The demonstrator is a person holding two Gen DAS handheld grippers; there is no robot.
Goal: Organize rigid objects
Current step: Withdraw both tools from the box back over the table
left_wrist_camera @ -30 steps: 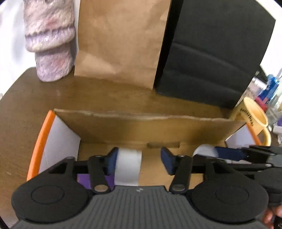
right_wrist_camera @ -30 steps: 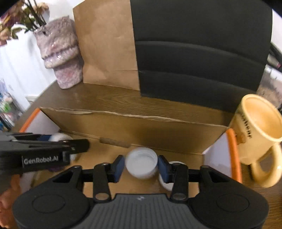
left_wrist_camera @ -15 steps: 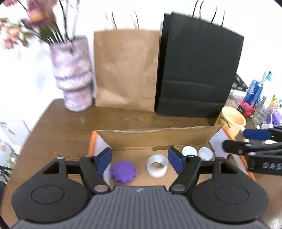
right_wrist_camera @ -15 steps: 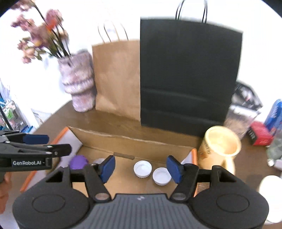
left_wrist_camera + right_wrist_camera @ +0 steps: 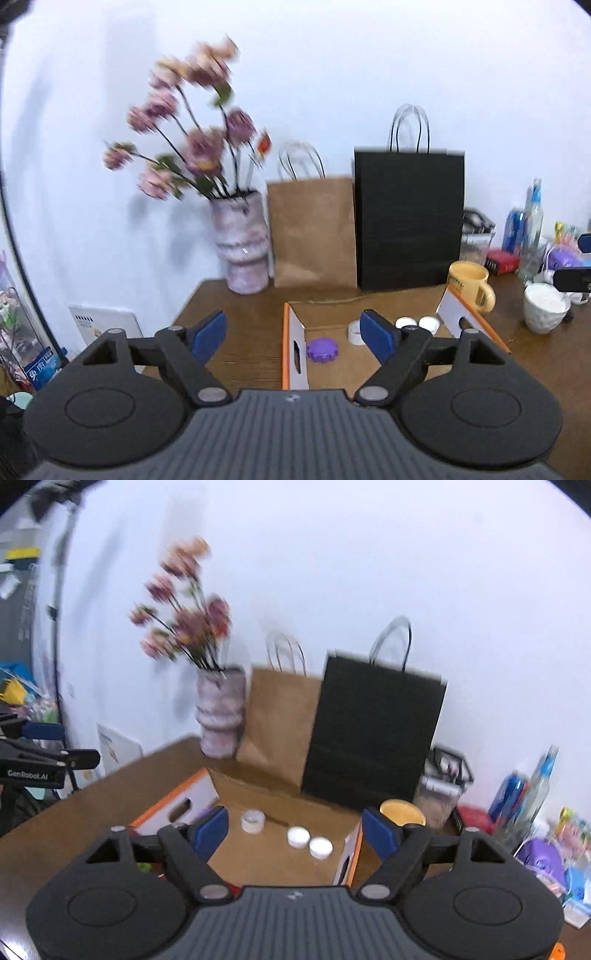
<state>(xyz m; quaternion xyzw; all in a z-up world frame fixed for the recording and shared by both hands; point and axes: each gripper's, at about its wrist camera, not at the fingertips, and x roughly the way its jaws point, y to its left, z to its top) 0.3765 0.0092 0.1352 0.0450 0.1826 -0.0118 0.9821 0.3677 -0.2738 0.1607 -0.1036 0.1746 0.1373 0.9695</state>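
An open cardboard box with orange-edged flaps (image 5: pixel 291 339) (image 5: pixel 173 805) sits on the brown table. Inside lie a purple gear-shaped lid (image 5: pixel 322 350), a white tape roll (image 5: pixel 354 332) (image 5: pixel 253 820) and two white caps (image 5: pixel 406 323) (image 5: pixel 298 836) (image 5: pixel 320 847). My left gripper (image 5: pixel 295 334) is open and empty, high above and back from the box. My right gripper (image 5: pixel 295 829) is open and empty, also raised above the box. The left gripper shows at the left edge of the right wrist view (image 5: pixel 40 764).
A vase with flowers (image 5: pixel 242 243), a brown paper bag (image 5: pixel 310 232) and a black paper bag (image 5: pixel 408 221) stand behind the box. A yellow mug (image 5: pixel 469 284), a white cup (image 5: pixel 546 308), bottles and clutter (image 5: pixel 528 229) are to the right.
Both grippers have let go inside the box, opened wide and pulled up and back. The tape roll and white caps stay lying in the box.
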